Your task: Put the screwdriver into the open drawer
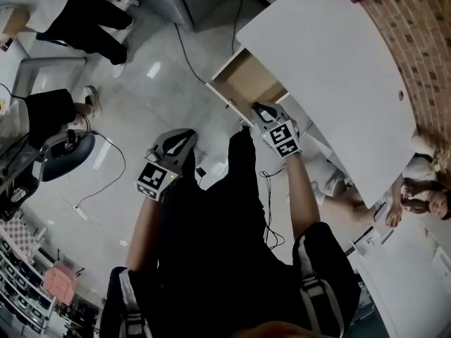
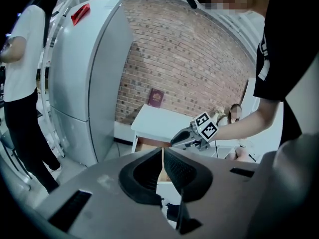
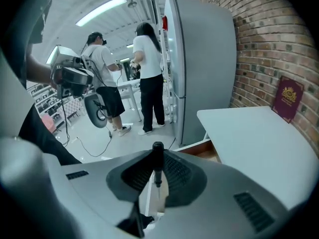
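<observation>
Red brick wall behind a white table; tall grey cabinet, perhaps a fridge; pale glossy floor; ceiling strip light.

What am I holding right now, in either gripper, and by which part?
The right gripper holds the screwdriver by its black handle, the shaft running back between the jaws. The left gripper is shut on nothing.

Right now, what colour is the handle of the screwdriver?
The screwdriver handle is black; the right gripper view shows it best.
</observation>
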Available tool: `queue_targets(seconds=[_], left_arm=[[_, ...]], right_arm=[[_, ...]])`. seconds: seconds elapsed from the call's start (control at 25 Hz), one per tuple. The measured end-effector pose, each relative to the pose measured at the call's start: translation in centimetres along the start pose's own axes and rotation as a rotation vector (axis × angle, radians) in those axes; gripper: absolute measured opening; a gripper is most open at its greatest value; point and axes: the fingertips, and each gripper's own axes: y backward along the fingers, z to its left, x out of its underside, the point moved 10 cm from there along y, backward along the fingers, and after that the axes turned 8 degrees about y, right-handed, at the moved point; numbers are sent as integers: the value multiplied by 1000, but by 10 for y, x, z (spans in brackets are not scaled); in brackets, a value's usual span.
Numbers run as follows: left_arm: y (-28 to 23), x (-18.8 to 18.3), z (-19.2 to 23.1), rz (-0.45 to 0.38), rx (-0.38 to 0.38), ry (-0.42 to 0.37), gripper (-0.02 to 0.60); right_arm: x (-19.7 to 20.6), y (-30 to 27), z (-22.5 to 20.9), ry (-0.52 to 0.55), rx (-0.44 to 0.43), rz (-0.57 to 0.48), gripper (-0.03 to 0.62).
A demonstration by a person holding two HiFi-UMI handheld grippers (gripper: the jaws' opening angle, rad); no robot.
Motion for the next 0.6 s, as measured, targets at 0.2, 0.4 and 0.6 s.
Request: queue_targets(seconds=[0.2,0.4,0.6], left_arm=[[-8,13,10,33,-21,5,23],[-24,21,9,49,-18,2,23],[-35,30,8,56,-15,28,24]], right_arm=[[11,-29,-7,25,-35,53,115],[24,-48,-13,50,-63,117,115],[39,-73,-20,45,-85,157,115]])
